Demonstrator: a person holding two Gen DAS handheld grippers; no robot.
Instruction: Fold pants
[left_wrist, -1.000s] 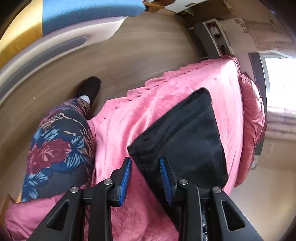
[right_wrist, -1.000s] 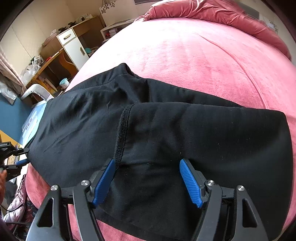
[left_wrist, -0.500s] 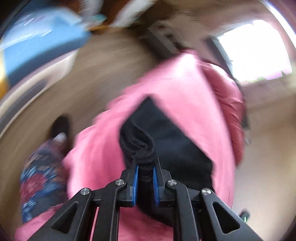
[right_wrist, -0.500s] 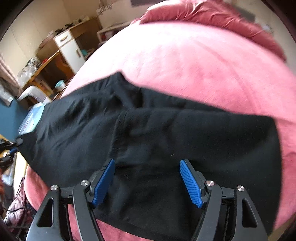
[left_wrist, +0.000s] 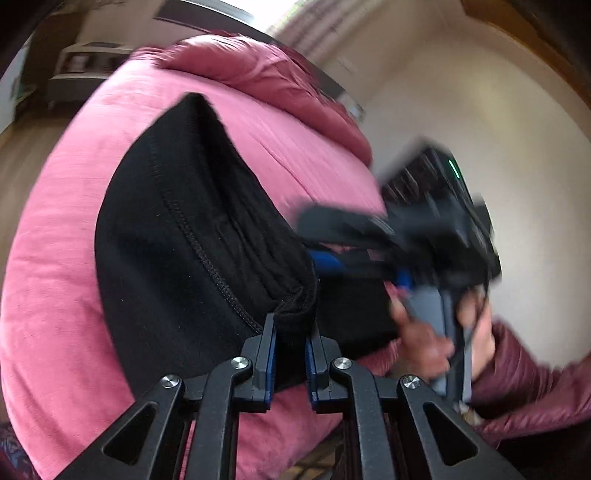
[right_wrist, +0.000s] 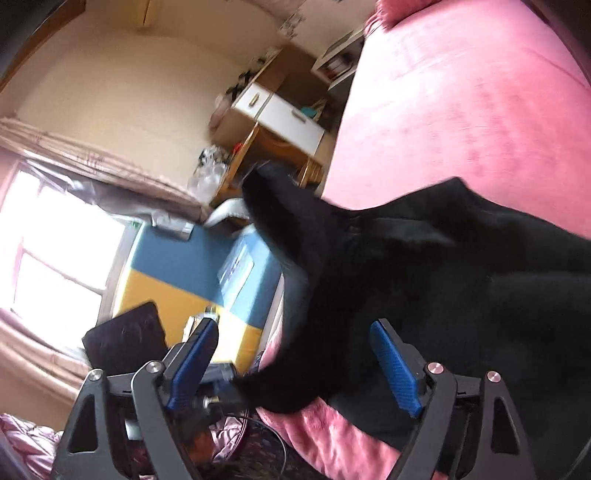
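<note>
Black pants (left_wrist: 177, 236) lie partly folded on a pink bed (left_wrist: 55, 258). My left gripper (left_wrist: 290, 328) is shut on a bunched edge of the pants and holds it lifted above the bed. My right gripper (right_wrist: 295, 354) is open with blue pads, empty, just above the pants (right_wrist: 461, 288) near the bed's edge. It also shows blurred in the left wrist view (left_wrist: 354, 262), held in the person's hand to the right of the lifted cloth.
A pink pillow (left_wrist: 266, 77) lies at the head of the bed. A wooden desk with white drawers (right_wrist: 280, 114), a blue and yellow mat (right_wrist: 177, 273) and a bright window (right_wrist: 55, 258) are beyond the bed's side.
My left gripper closed on the pants' edge, lifted it and carried it over toward the right gripper. The right gripper swung toward the bed's edge and stayed open.
</note>
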